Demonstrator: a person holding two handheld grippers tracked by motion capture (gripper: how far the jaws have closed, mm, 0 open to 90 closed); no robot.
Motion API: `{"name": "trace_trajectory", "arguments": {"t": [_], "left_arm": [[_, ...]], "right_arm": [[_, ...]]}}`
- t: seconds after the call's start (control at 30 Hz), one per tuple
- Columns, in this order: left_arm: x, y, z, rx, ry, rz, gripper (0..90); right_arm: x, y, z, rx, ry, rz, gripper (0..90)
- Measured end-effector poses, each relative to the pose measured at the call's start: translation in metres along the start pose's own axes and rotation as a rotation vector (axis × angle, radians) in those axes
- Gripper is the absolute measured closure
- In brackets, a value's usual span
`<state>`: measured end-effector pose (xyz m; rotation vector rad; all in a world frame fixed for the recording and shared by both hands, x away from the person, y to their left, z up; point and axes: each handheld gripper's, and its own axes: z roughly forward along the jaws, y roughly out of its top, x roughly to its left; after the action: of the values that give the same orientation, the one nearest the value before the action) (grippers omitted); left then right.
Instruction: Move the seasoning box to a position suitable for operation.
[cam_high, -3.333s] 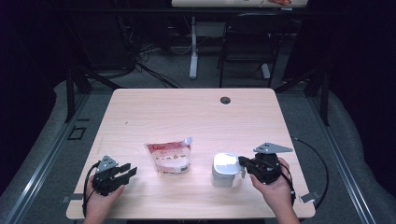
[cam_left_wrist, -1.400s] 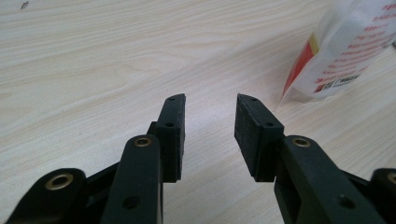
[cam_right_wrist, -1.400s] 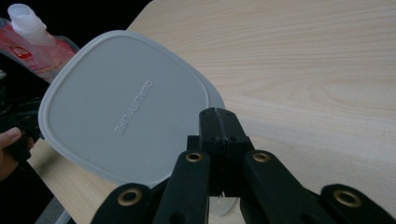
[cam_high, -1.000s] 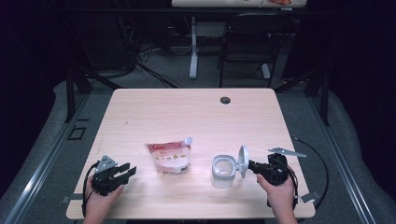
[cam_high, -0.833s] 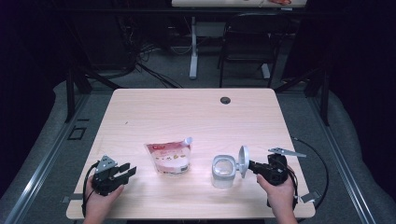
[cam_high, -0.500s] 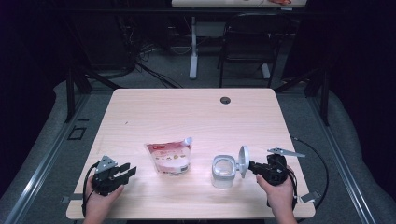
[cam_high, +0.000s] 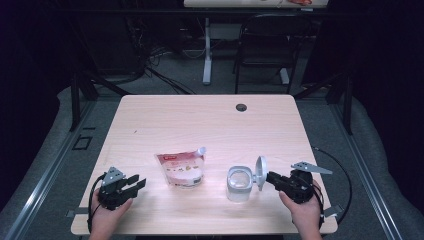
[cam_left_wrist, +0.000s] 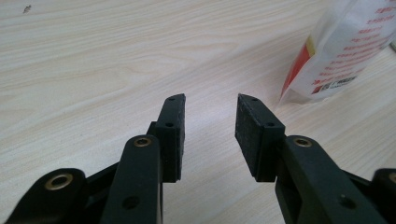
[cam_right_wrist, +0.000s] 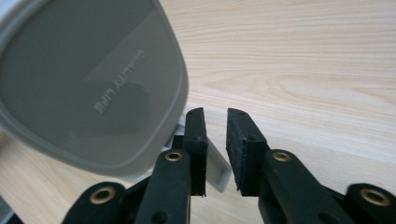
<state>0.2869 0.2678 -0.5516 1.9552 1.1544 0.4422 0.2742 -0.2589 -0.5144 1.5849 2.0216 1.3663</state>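
Note:
A small white container (cam_high: 239, 183) stands near the table's front edge with its hinged lid (cam_high: 260, 172) upright on its right side. My right gripper (cam_high: 269, 177) points left at that lid. In the right gripper view the grey lid (cam_right_wrist: 88, 79) sits just left of my right gripper (cam_right_wrist: 214, 116). Its jaws have just been opening; the lid's tab (cam_right_wrist: 218, 173) shows in the gap and the pads are off it. A white and red pouch (cam_high: 181, 168) stands left of the container. My left gripper (cam_high: 138, 183) rests open at the front left, aimed toward the pouch (cam_left_wrist: 345, 51), with bare wood between its jaws (cam_left_wrist: 210, 109).
The light wooden table (cam_high: 200, 125) has a round grommet hole (cam_high: 241, 107) near its far edge. A cable (cam_high: 345, 175) loops off the right gripper past the table's right side. A chair (cam_high: 265, 50) and a desk leg stand on the floor beyond.
The container's lid, shut at first under my right gripper, has swung up and stands open. Over the last second both hands and the lid have stayed about where they were.

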Motion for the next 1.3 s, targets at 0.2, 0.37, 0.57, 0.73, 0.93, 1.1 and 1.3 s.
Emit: {"name": "trace_trajectory", "arguments": {"t": [0.2, 0.37, 0.57, 0.73, 0.93, 1.1, 1.3], "left_arm": [[0.0, 0.0, 0.0, 0.004, -0.002, -0.004, 62.6], [0.0, 0.0, 0.001, 0.001, 0.001, 0.001, 62.3], [0.001, 0.0, 0.0, 0.006, -0.002, 0.002, 62.0], [0.001, 0.0, 0.0, 0.003, -0.002, -0.001, 61.9], [0.001, 0.0, 0.0, 0.001, -0.003, -0.002, 61.7], [0.0, 0.0, 0.001, -0.002, 0.0, -0.002, 61.7], [0.0, 0.0, 0.001, -0.003, -0.001, -0.003, 61.8]], "right_arm": [[-0.003, -0.01, -0.004, -0.019, -0.058, -0.08, 67.1], [-0.002, -0.015, -0.007, -0.012, -0.071, -0.127, 65.3], [0.0, -0.024, -0.006, 0.036, -0.044, -0.152, 67.4], [0.003, -0.026, -0.004, 0.042, -0.034, -0.168, 68.6], [0.007, -0.028, 0.002, 0.067, -0.022, -0.195, 68.1], [0.01, -0.028, 0.004, 0.075, -0.022, -0.216, 72.6], [0.011, -0.029, 0.009, 0.082, -0.013, -0.205, 72.4]]}}
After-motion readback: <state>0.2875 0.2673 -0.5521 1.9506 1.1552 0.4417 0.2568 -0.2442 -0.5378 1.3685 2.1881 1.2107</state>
